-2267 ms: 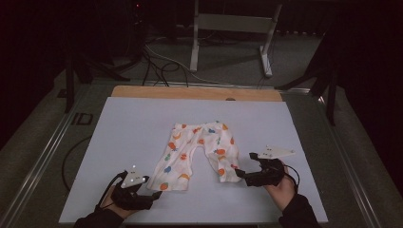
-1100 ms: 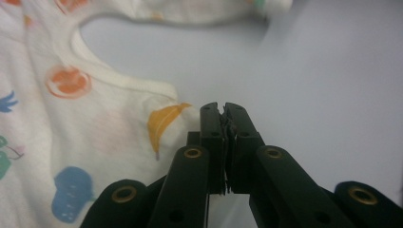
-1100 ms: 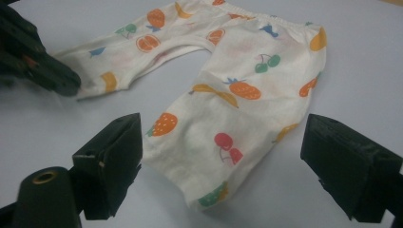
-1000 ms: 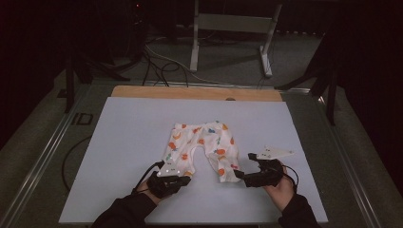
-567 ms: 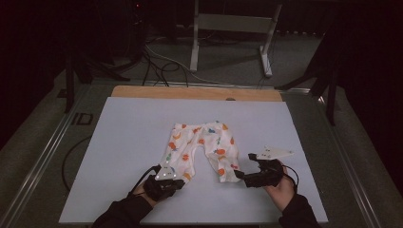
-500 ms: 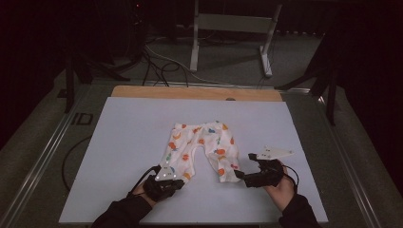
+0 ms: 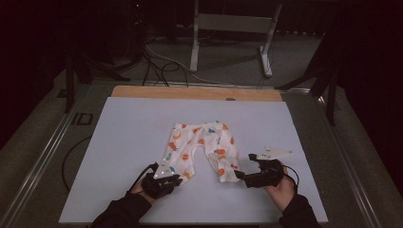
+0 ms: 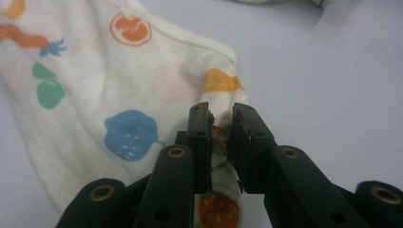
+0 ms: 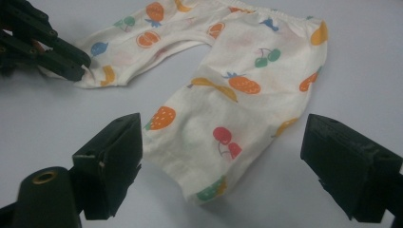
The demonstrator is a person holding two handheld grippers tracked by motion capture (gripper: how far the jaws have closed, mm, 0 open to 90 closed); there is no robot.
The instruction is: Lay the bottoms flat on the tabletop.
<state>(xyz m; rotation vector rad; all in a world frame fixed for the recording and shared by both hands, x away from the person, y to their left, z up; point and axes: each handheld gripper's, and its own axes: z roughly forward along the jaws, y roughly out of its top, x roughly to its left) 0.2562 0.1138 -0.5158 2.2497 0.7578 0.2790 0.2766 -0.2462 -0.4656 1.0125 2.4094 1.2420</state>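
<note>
Trousers: the small white baby trousers (image 7: 202, 149), printed with coloured fruit, lay flat near the middle of the white mat (image 7: 123, 137), waistband away from me and both legs pointing towards me.
Left leg of the trousers: its cuff (image 8: 218, 95) reached down to my left gripper, with a fold of the hem standing between the jaws in the left gripper view.
Right leg of the trousers: its cuff (image 9: 209, 187) lay just in front of my right gripper, flat on the mat.
My left gripper: my left gripper (image 8: 221, 124) sat at the left cuff; its jaws had just been opening and stood a narrow gap apart, cloth bunched between them, and I could not tell whether the pads pressed on it.
My right gripper: my right gripper (image 9: 223, 156) was spread wide, one jaw to each side of the right cuff and neither touching it.
Table: the mat covered a wooden tabletop (image 7: 190, 92).
</note>
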